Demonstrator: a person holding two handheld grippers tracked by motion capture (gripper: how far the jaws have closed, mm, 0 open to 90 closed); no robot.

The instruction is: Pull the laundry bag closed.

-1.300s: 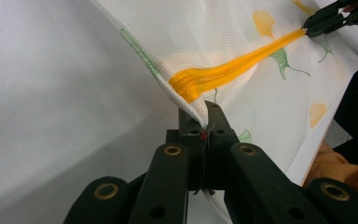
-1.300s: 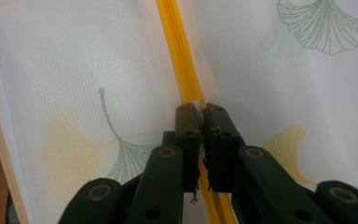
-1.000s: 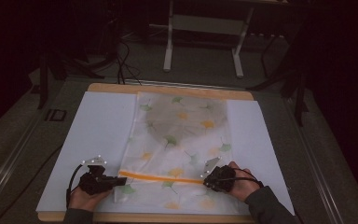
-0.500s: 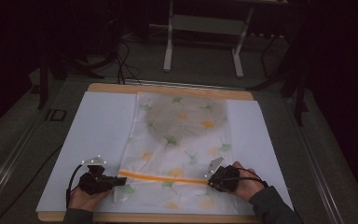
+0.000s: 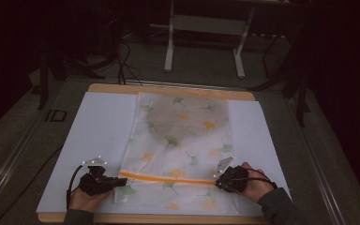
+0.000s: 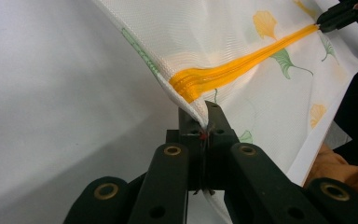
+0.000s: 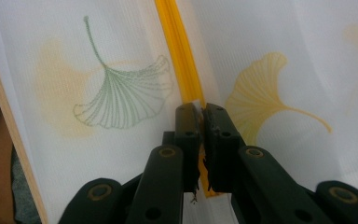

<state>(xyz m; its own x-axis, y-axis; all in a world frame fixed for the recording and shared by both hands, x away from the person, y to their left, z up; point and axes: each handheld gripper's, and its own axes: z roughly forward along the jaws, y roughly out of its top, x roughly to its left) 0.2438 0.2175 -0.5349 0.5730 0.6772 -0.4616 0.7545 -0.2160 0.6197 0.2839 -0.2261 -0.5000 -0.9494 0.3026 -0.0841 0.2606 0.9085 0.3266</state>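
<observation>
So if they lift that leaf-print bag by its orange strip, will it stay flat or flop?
Probably flop: the bag is thin mesh that already bends where the left gripper pinches its corner. It looks light. The orange strip seems thicker, so likely stiffer.

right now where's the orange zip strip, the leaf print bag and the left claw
orange zip strip (image 5: 168, 178), high view, middle of its length
leaf print bag (image 5: 187, 126), high view, its upper panel
left claw (image 6: 204, 122), left gripper view, tips clamped on the bag's corner
</observation>
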